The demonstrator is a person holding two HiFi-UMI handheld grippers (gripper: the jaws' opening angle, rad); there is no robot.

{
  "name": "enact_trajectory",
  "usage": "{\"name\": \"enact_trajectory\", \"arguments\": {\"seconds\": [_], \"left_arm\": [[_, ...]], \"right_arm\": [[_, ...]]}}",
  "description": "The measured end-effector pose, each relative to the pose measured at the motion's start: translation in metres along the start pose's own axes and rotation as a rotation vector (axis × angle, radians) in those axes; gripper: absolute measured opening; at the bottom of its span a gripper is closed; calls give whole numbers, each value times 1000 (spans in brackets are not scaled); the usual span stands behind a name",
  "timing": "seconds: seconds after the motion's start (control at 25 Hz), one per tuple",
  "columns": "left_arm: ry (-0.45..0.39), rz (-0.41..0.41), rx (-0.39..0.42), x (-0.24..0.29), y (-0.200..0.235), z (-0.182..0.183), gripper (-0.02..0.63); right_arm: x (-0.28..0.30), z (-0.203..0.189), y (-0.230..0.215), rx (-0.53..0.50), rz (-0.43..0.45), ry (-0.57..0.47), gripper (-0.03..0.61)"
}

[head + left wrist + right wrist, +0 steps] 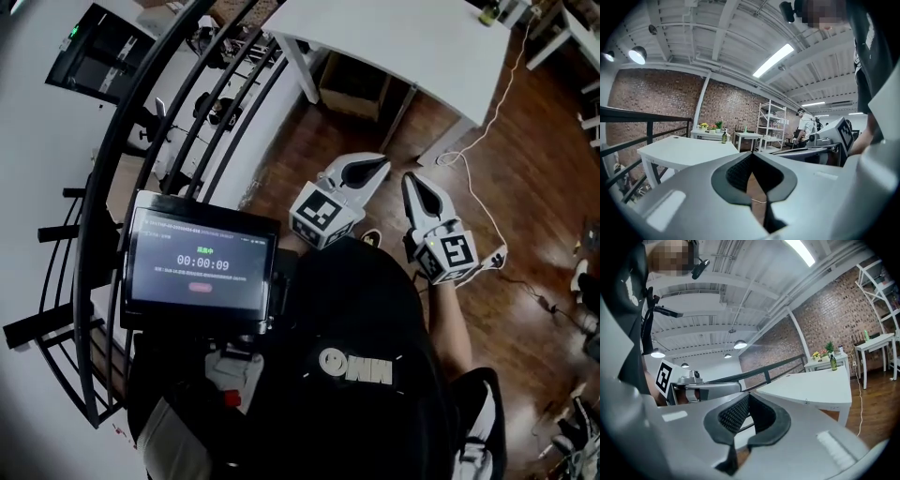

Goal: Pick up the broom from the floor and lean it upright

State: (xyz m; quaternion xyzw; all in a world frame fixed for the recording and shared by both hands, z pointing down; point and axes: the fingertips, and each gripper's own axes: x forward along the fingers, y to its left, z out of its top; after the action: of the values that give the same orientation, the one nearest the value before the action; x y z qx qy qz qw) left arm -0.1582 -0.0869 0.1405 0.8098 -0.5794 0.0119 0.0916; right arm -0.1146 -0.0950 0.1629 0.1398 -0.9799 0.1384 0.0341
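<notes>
No broom shows in any view. In the head view both grippers are held side by side in front of the person's dark shirt, pointing away over the wooden floor point(525, 187). My left gripper point(380, 167) has its jaws together with nothing between them. My right gripper point(410, 179) sits just to its right, also shut and empty. In the left gripper view the left gripper point(751, 153) points roughly level into the room, its dark pads meeting at the tips. The right gripper view shows the right gripper point(748, 395) the same way, with the other gripper's marker cube point(664, 376) to its left.
A white table point(403, 47) stands ahead with a cardboard box point(354, 89) under it. A black railing point(187, 112) runs along the left. A white cable point(487, 112) trails over the floor. A screen point(200, 265) hangs at the person's chest. Far off stand a shelf point(771, 124) and a person point(805, 126).
</notes>
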Motion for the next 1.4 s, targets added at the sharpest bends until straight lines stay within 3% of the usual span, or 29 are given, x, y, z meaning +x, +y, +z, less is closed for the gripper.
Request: {"name": "enact_trajectory", "arguments": {"seconds": [0.28,0.64,1.4], "left_arm": [[-17,-28,37,14,-13,-1,17],[-2,-5,42,20,-15,-4,17],[19,-37,6,27,-26,-12,17]], "right_arm": [[0,2,-14,-12,-21,-33,5],[4,-1,-23,15,-21,-51,5],[-2,-1,-27,5,-45,-29,5]]}}
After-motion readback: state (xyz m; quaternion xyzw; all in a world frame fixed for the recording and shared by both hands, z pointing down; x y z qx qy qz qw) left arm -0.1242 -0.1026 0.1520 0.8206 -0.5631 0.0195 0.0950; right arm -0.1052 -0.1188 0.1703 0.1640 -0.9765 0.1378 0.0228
